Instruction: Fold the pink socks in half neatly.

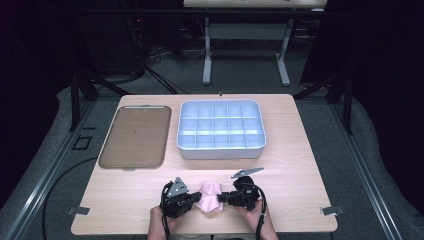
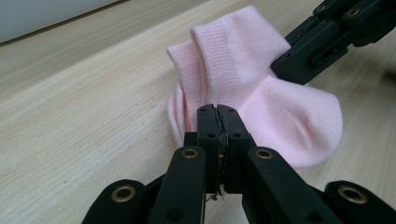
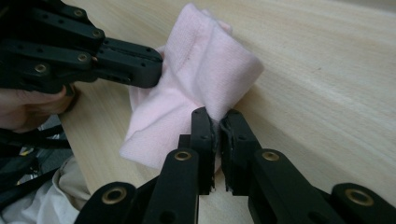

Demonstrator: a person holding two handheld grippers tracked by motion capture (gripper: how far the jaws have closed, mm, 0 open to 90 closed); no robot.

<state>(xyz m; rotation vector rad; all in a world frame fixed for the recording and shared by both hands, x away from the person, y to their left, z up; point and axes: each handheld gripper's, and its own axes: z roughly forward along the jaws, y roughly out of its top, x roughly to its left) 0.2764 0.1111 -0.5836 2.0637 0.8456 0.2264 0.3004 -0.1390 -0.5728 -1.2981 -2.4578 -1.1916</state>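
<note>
A pink sock (image 1: 209,196) is lying at the surface's (image 1: 300,165) near edge, about six o'clock from the divided tray (image 1: 221,131). The left hand-held gripper (image 1: 192,198) is pinching its nine o'clock edge and the right hand-held gripper (image 1: 223,197) its three o'clock edge, both clamped tight on fabric, probably to spread or fold it. It is lying bunched, its long axis hard to judge, its cuff pointing toward twelve o'clock.

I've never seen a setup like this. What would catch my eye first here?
Probably the pink sock at the near edge of the table, pinched from both sides by the left gripper and the right gripper, each held in a person's hand. Behind it sits a white tray divided into many compartments, with a flat brown tray to its left.
</note>
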